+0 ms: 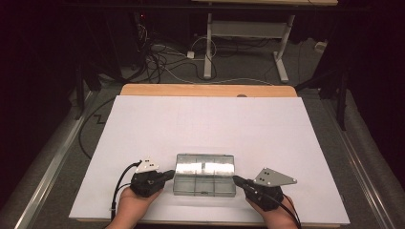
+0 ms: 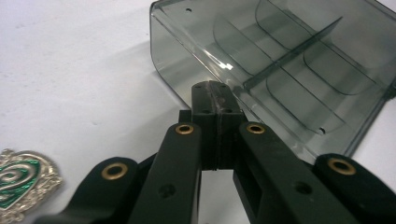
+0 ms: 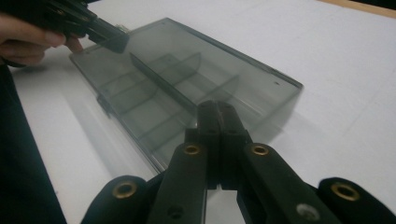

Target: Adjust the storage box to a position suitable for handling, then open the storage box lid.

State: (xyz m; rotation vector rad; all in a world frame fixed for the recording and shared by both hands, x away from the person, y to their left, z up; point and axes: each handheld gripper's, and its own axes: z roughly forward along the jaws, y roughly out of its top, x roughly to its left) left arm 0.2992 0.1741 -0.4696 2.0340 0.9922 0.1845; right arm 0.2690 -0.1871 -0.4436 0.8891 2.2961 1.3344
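Here the clear plastic box [image 1: 205, 180] sits near the table's [image 1: 143, 124] near edge, between both clenched, empty grippers — left [image 1: 168, 174], right [image 1: 237, 180]; a badge [image 2: 21, 179] is cut off at left.

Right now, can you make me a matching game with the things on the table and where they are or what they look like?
Things:
1. compartment box
2. left gripper
3. right gripper
4. heart-shaped badge

Descriptions:
A. green and silver
B. see-through grey, with dividers
C. shut, at the box's left end
D. shut, at the box's right end

Pairs: 1-B, 2-C, 3-D, 4-A
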